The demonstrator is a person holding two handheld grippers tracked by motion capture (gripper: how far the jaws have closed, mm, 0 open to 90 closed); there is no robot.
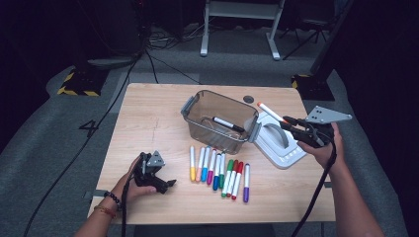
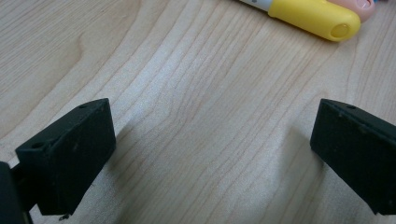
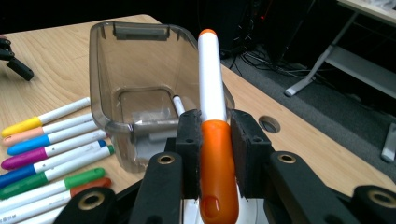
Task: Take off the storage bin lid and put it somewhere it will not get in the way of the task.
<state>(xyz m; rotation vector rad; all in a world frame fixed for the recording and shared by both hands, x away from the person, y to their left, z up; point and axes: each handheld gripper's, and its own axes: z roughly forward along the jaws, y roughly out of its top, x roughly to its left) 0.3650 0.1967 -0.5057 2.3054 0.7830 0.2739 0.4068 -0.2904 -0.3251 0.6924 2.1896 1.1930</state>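
The orange marker (image 3: 212, 140) sits pinched between the two black fingers (image 3: 189, 149) of the right gripper (image 1: 292, 122). The fingers press on its fat orange cap from both sides. The white body of the marker sticks out past the fingertips and ends in a small orange tip. In the high view the marker (image 1: 272, 113) points from the fingers toward the clear bin (image 1: 220, 121), up in the air above the table (image 1: 148, 113).

Just past the fingertips stands the clear bin (image 3: 140, 84). A black marker (image 1: 227, 123) lies inside it on the bottom. Right under the right gripper lies the white lid (image 1: 279, 143) with its grey handle, touching the side of the bin.

Off to one side of the right fingers, a row of markers (image 1: 217, 170) lies flat on the table, side by side. They have yellow, pink, blue, purple, green and red caps.

The left gripper (image 1: 168, 183) rests low on the table, well apart from the bin. Its two black fingers (image 2: 70, 154) are spread wide, with bare wood between them and nothing held. A little way ahead of these fingertips lies the yellow marker (image 2: 313, 16), with a pink one just behind it.
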